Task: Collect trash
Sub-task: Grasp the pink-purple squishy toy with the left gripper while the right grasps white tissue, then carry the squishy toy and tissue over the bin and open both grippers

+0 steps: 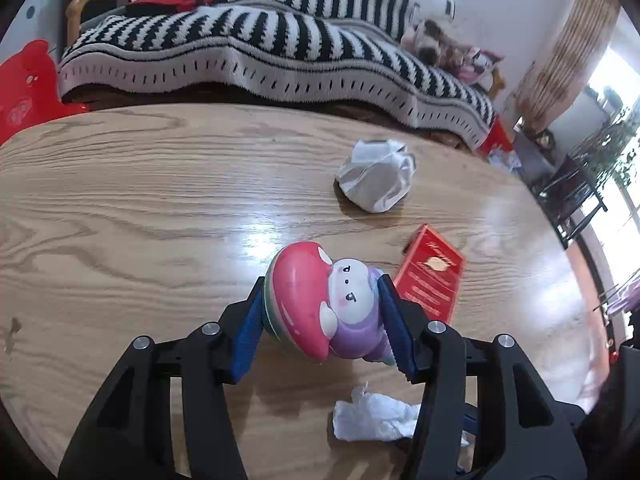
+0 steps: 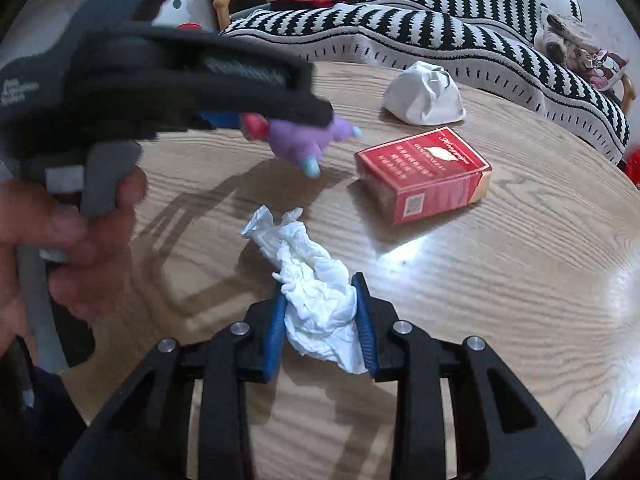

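My left gripper (image 1: 322,292) is shut on a toy figure (image 1: 320,300) with a pink cap and purple body, held above the wooden table (image 1: 140,200); the toy also shows in the right wrist view (image 2: 296,136). My right gripper (image 2: 320,292) is shut on a crumpled white tissue (image 2: 316,292), which also shows in the left wrist view (image 1: 372,416). A crumpled white paper ball (image 1: 376,176) (image 2: 424,94) lies farther back. A red cigarette box (image 1: 432,276) (image 2: 428,172) lies on the table right of the toy.
A sofa with a black-and-white striped blanket (image 1: 280,40) runs behind the table. A red plastic stool (image 1: 24,84) stands at the left. A hand (image 2: 68,240) holds the left gripper's handle at the left of the right wrist view.
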